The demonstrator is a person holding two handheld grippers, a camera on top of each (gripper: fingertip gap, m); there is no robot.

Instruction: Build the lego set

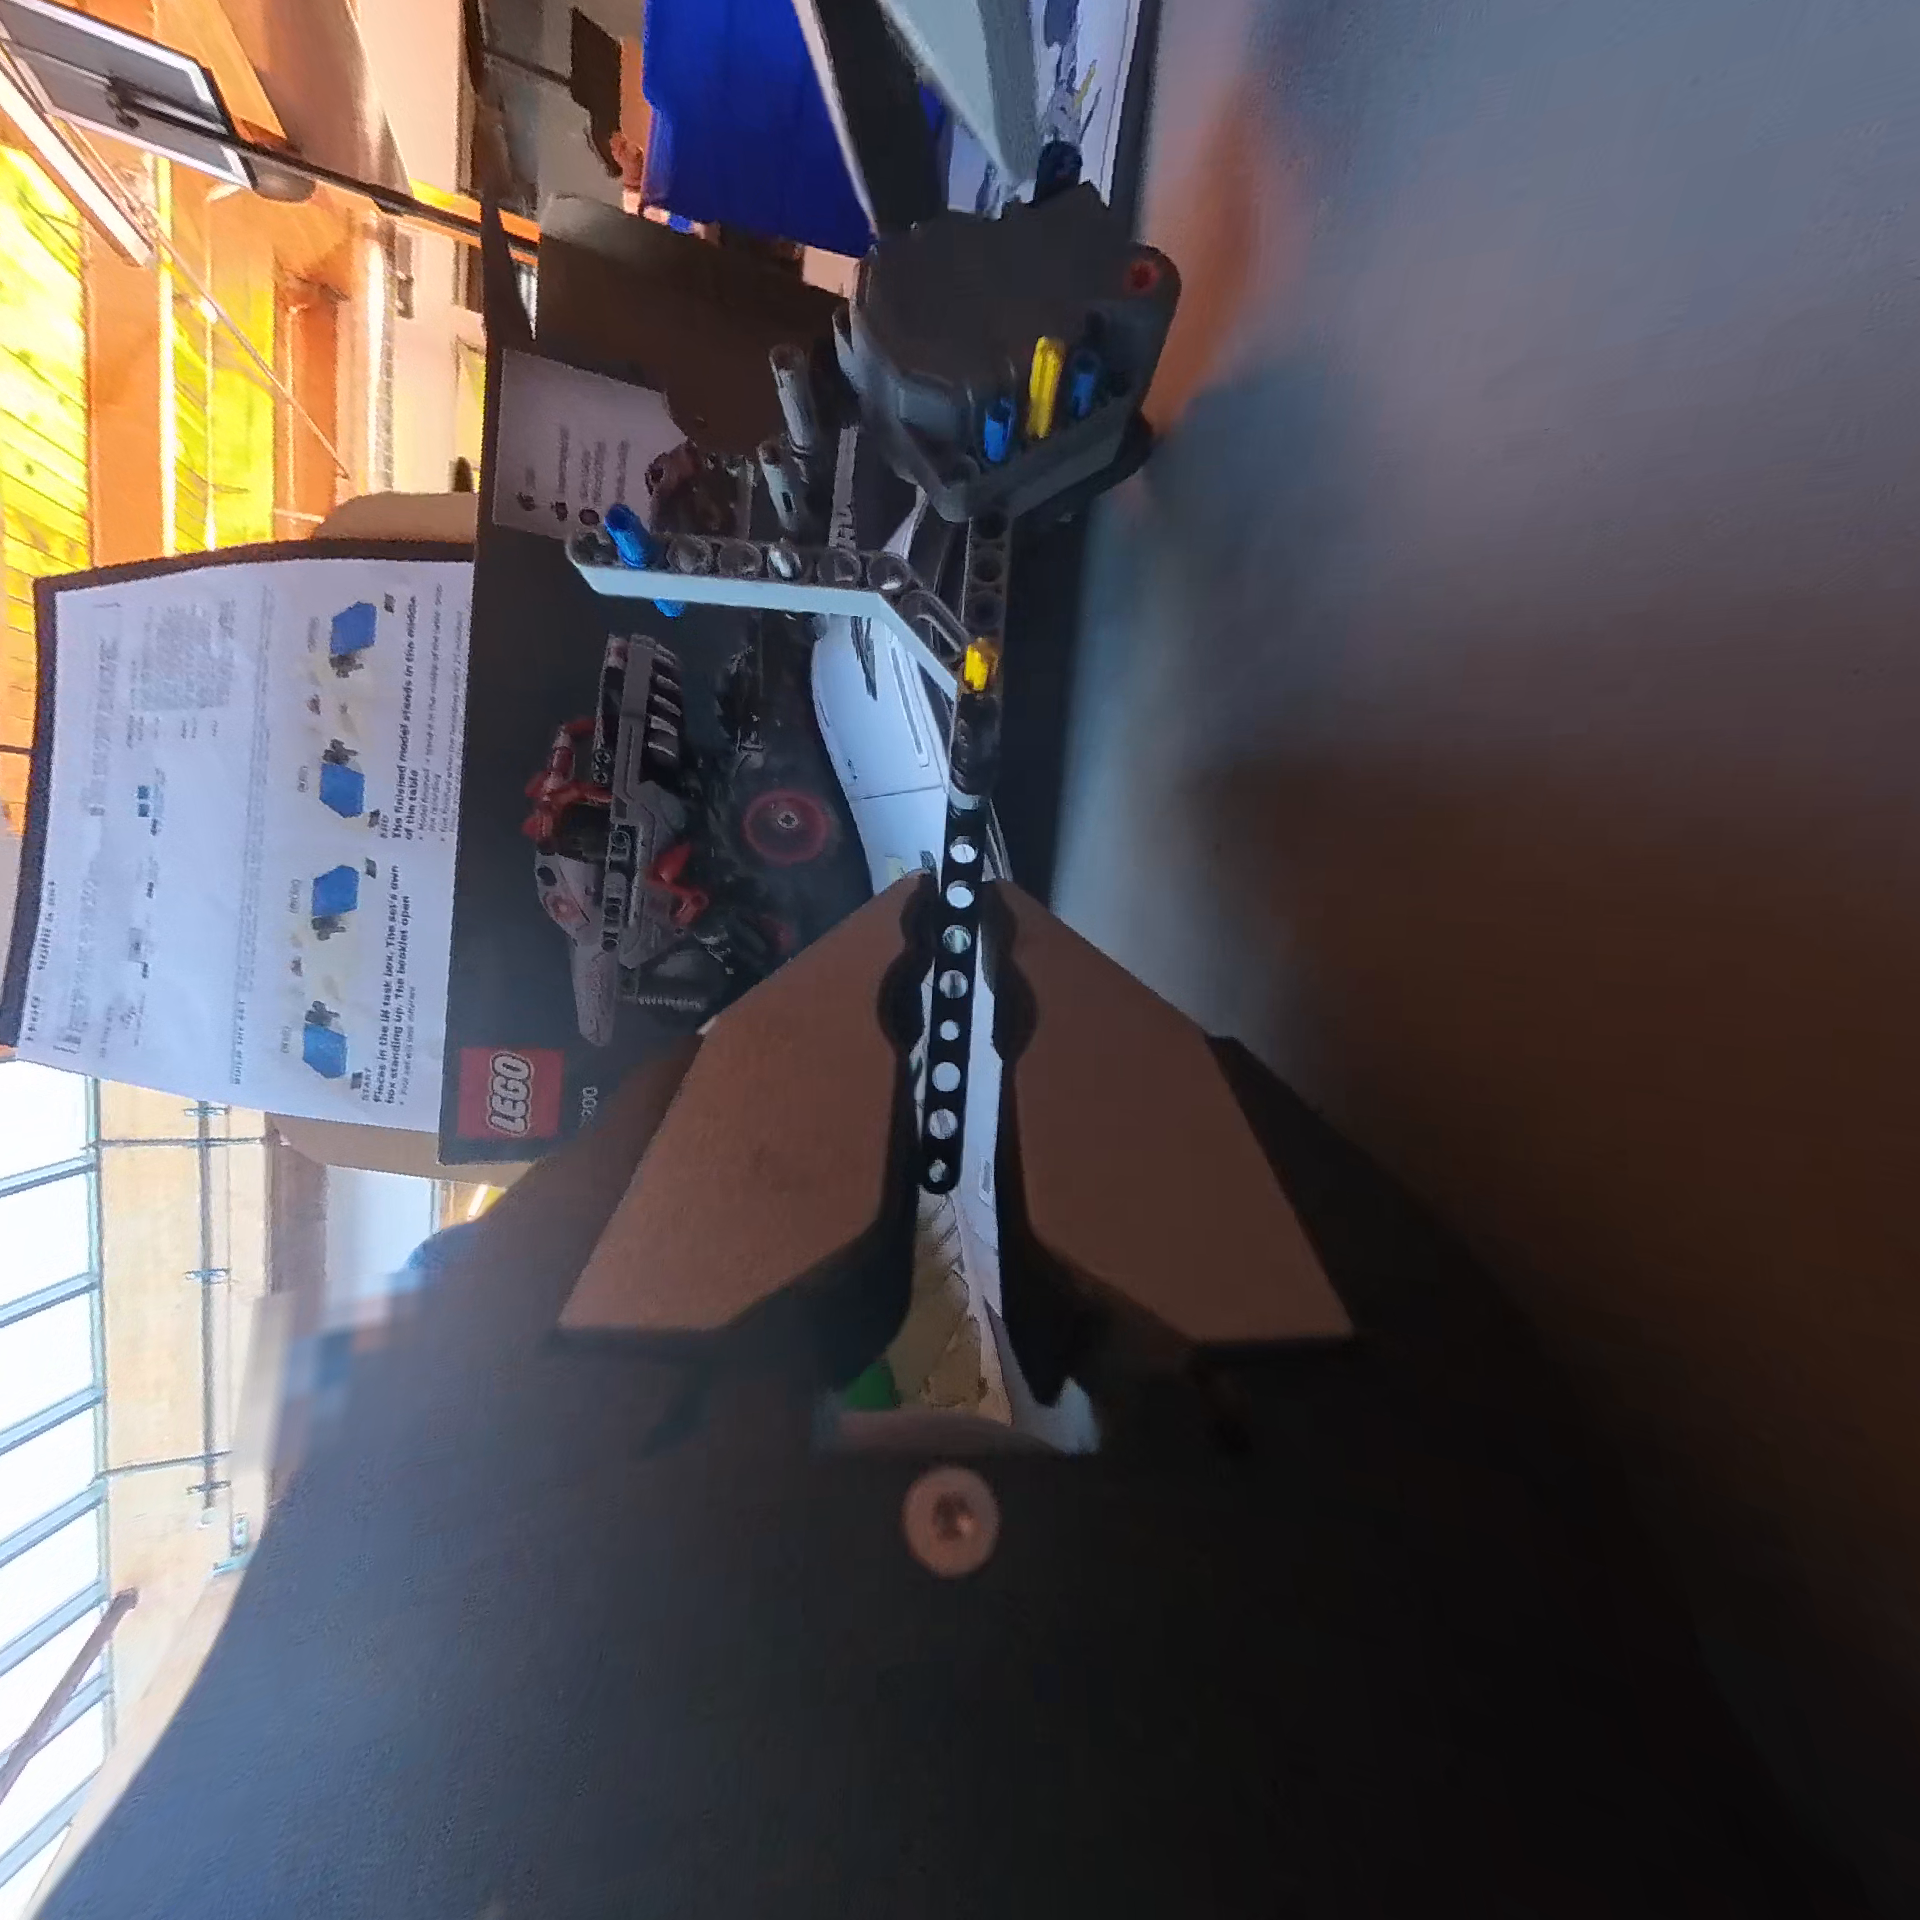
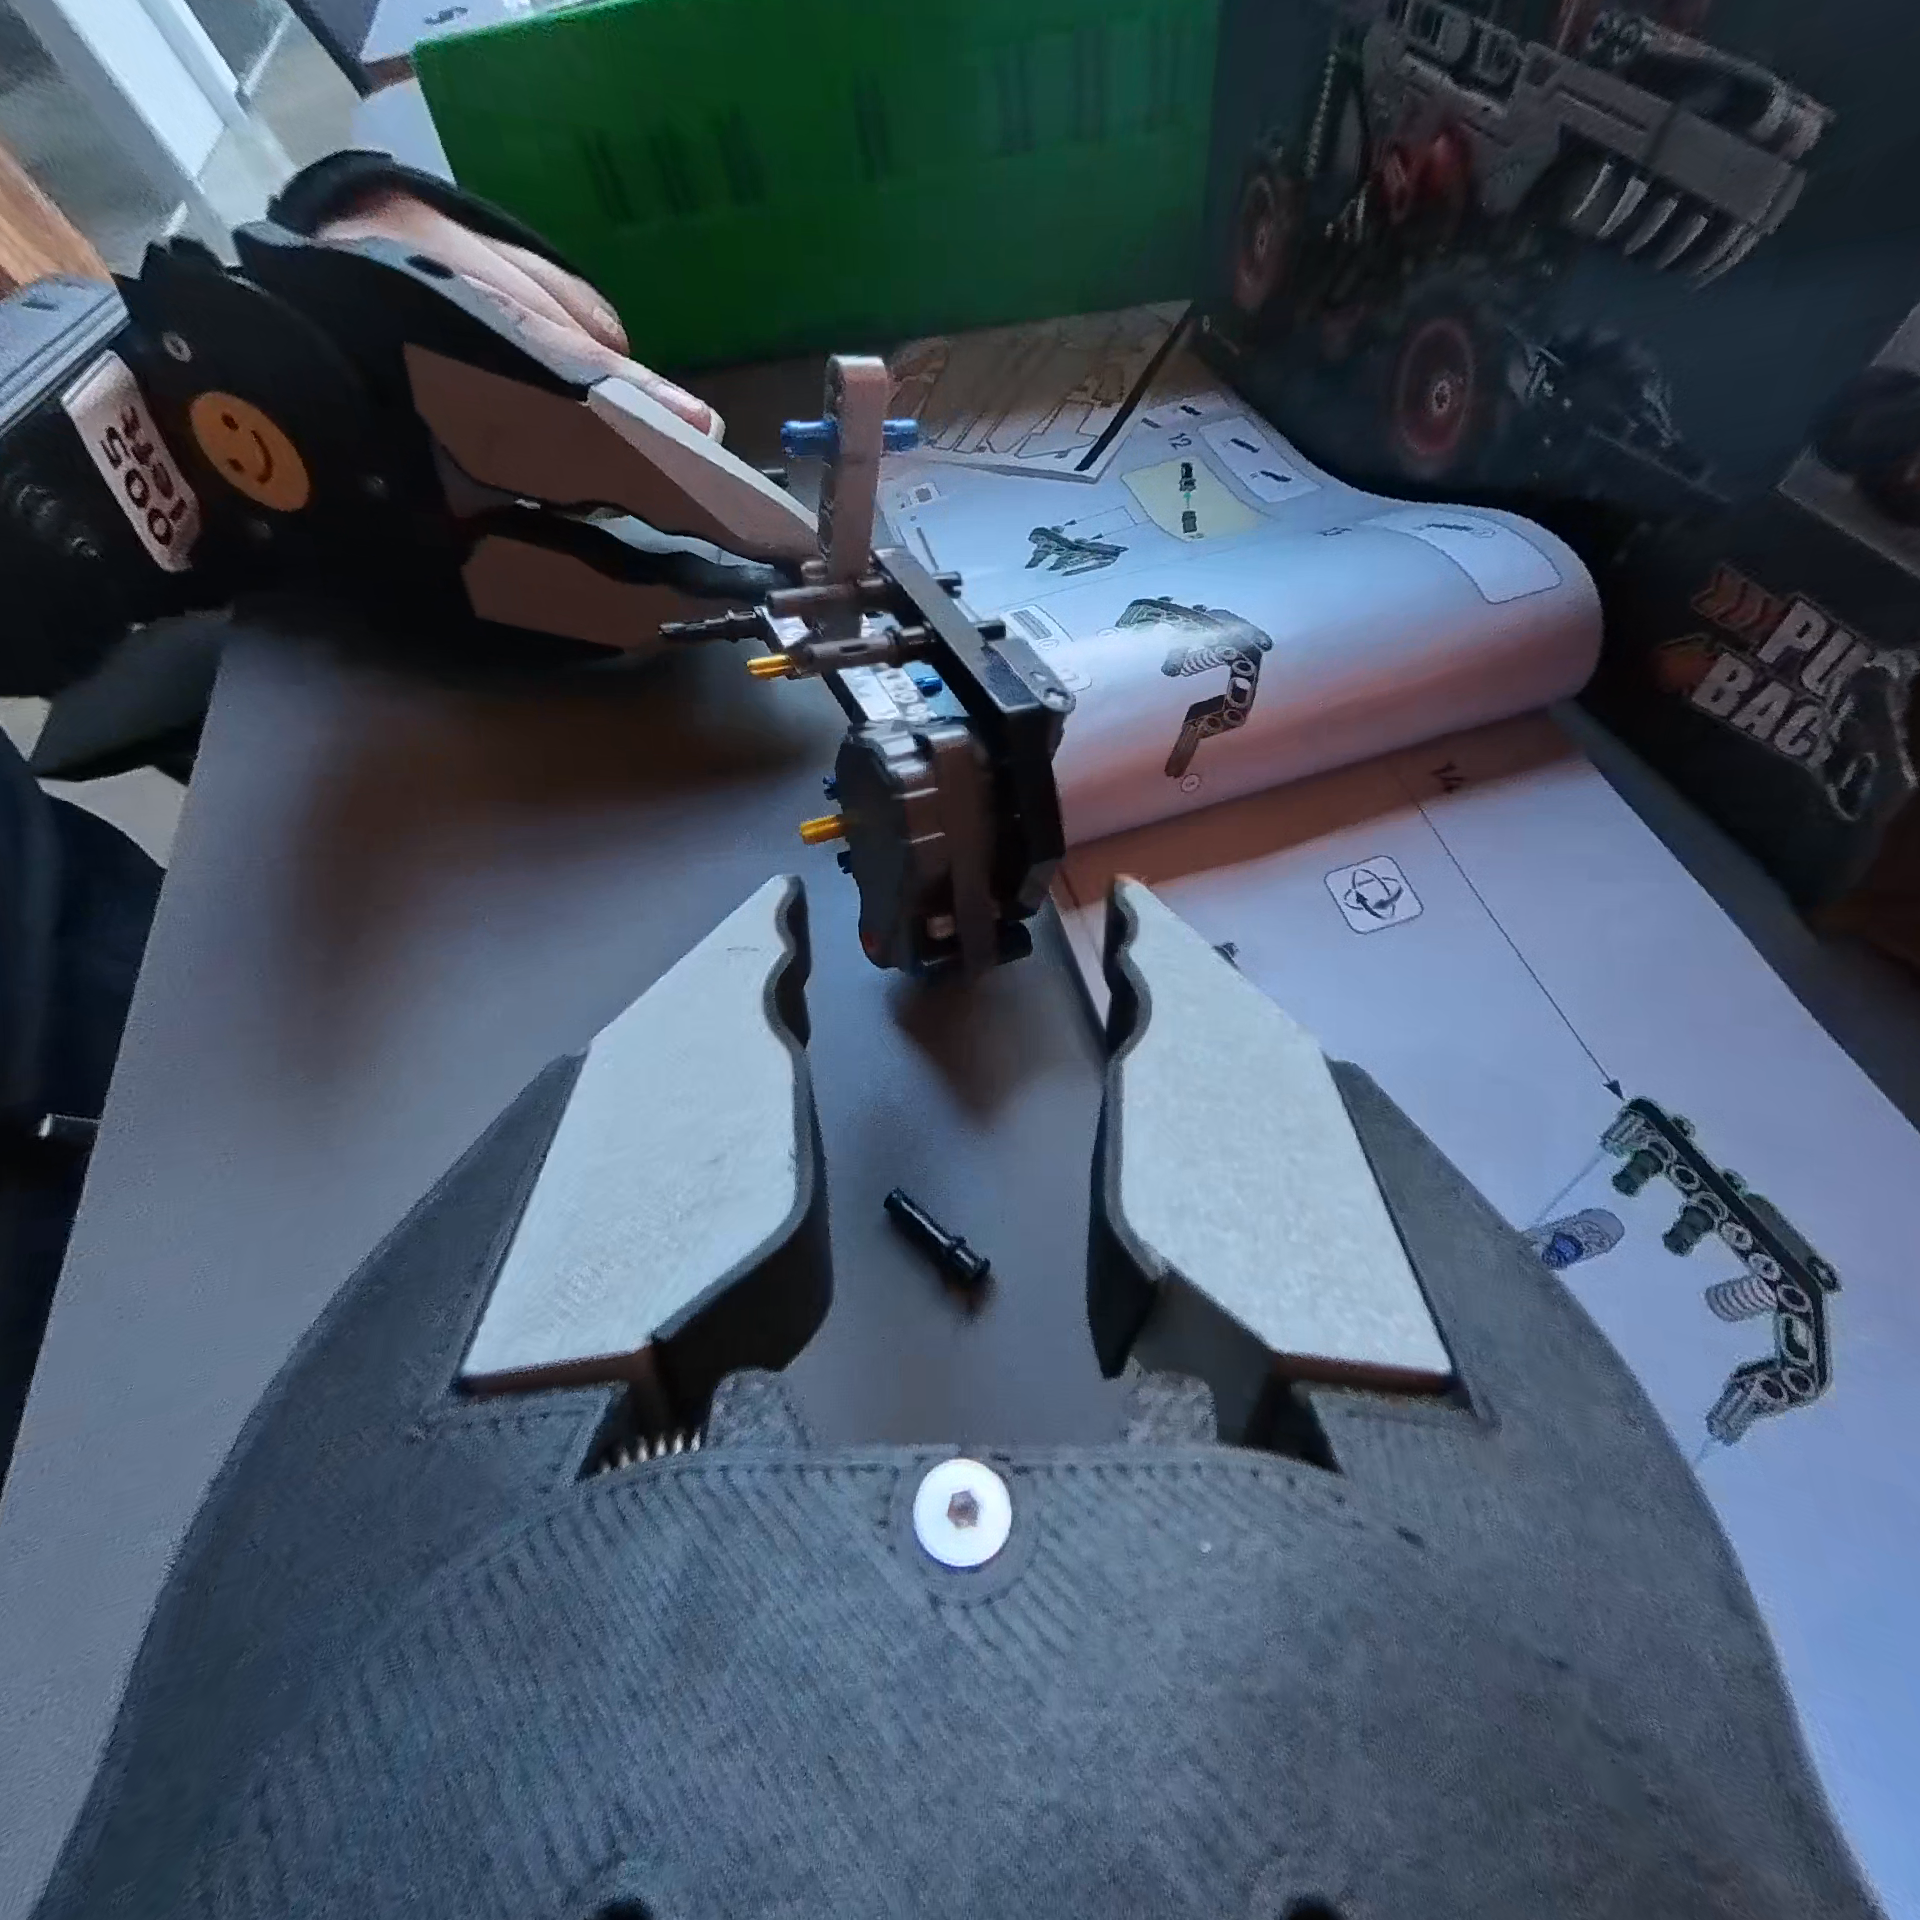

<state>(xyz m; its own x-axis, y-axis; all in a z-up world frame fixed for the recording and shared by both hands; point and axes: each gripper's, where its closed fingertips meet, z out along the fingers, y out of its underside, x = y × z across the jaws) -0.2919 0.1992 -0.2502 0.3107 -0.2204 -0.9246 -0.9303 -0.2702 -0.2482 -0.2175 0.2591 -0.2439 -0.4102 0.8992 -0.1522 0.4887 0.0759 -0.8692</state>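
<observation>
My left gripper (image 1: 956,894) is shut on a black holed beam (image 1: 951,997) of the part-built lego model. The model has a dark grey block (image 1: 997,353) with blue and yellow pins and a light grey beam (image 1: 748,571). In the right wrist view the left gripper (image 2: 790,561) holds the model (image 2: 935,790) from the left, its lower end close to the dark table (image 2: 416,935). My right gripper (image 2: 956,914) is open and empty, just short of the model. A loose black pin (image 2: 935,1231) lies on the table between its fingers.
The open instruction booklet (image 2: 1351,644) lies right of and behind the model. The lego set box (image 2: 1558,260) stands at the back right and a green box (image 2: 831,177) at the back. A printed sheet (image 1: 239,831) stands beside the set box (image 1: 623,831). Left tips to right tips: about 11 cm.
</observation>
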